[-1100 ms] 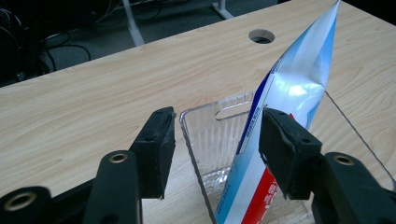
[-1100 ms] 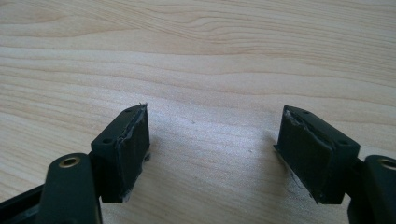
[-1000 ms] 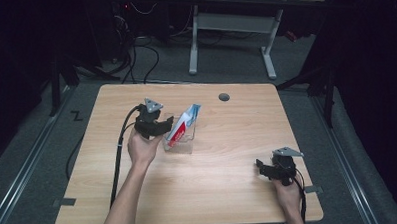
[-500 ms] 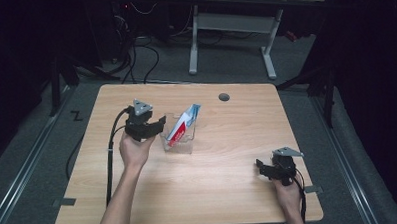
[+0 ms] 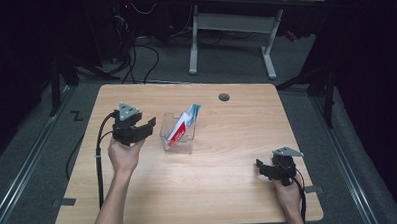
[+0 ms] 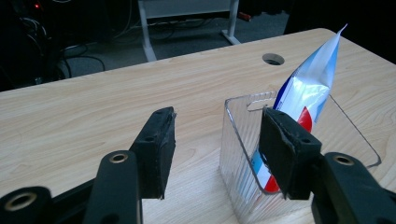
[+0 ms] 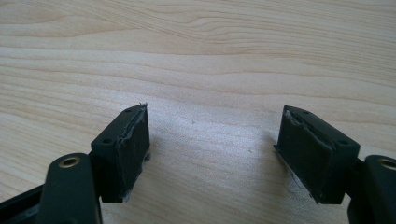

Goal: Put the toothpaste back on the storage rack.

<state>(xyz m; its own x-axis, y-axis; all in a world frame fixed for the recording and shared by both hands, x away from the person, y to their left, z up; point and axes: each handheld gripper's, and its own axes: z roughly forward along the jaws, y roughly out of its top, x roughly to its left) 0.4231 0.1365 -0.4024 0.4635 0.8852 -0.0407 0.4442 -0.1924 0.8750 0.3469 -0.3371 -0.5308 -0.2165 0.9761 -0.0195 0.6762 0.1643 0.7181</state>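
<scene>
A clear plastic box (image 5: 168, 139) stands near the middle of the wooden table (image 5: 214, 191). A white, blue and red packet (image 5: 185, 123) leans inside it, its top sticking out above the rim. My left gripper (image 5: 150, 126) hovers just left of the box, open, jaws pointing toward it with nothing between them. In the left gripper view the box (image 6: 238, 154) and packet (image 6: 308, 88) lie just beyond the left gripper (image 6: 217, 116), behind the right-hand jaw. My right gripper (image 5: 260, 168) rests near the table's front right corner, open over bare wood (image 7: 215, 112).
A round cable hole (image 5: 224, 97) sits in the tabletop behind the box. A black cable (image 5: 99, 150) trails from the left gripper over the table's left side. A white desk frame (image 5: 231, 23) stands on the floor beyond the far edge.
The left gripper has drawn back to the left, away from the box, leaving the packet in it. The right gripper has not moved.
</scene>
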